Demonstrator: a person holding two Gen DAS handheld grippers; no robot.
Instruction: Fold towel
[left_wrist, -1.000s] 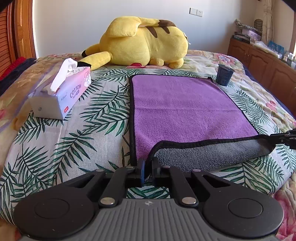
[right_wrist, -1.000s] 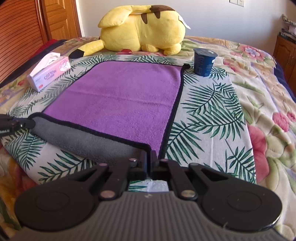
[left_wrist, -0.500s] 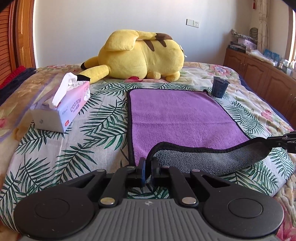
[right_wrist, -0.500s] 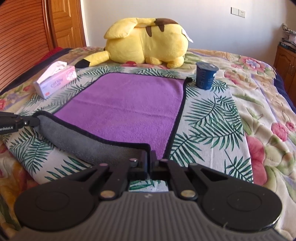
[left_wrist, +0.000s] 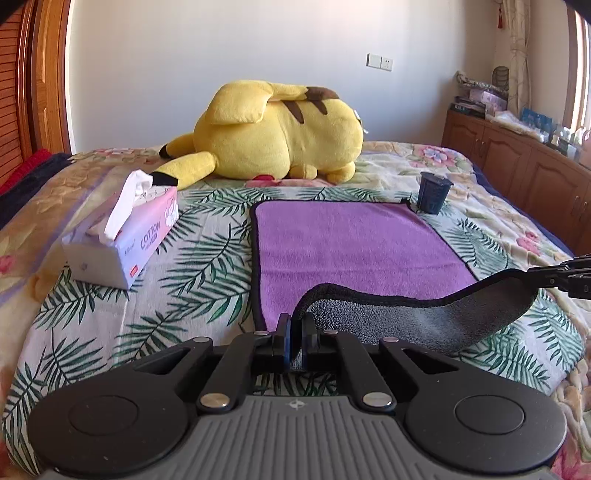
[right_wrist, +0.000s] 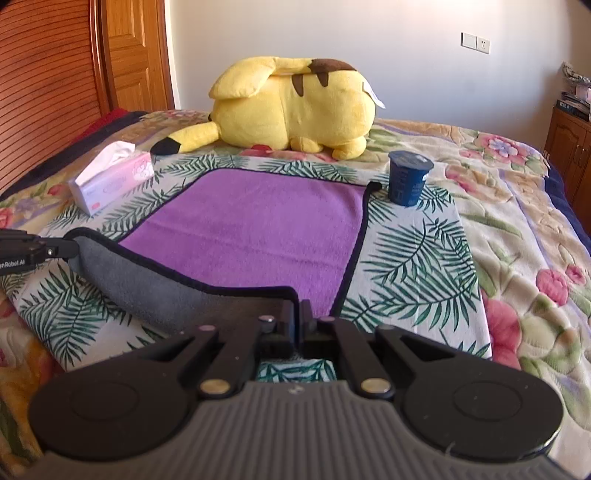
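A purple towel (left_wrist: 351, 243) with a black hem and grey underside lies on the bed; it also shows in the right wrist view (right_wrist: 255, 229). Its near edge is lifted off the bed, grey side (left_wrist: 417, 317) facing me. My left gripper (left_wrist: 295, 325) is shut on the near left corner. My right gripper (right_wrist: 298, 314) is shut on the near right corner. Each gripper shows at the other view's edge, the right one (left_wrist: 561, 275) and the left one (right_wrist: 37, 249), with the raised hem stretched between them.
A yellow plush toy (left_wrist: 280, 133) lies at the far end of the bed. A tissue box (left_wrist: 122, 240) sits left of the towel. A dark blue cup (left_wrist: 432, 192) stands at the towel's far right corner. A wooden cabinet (left_wrist: 524, 173) runs along the right.
Both grippers have risen with the towel's near corners. The near edge hangs higher above the bed and more grey underside shows.
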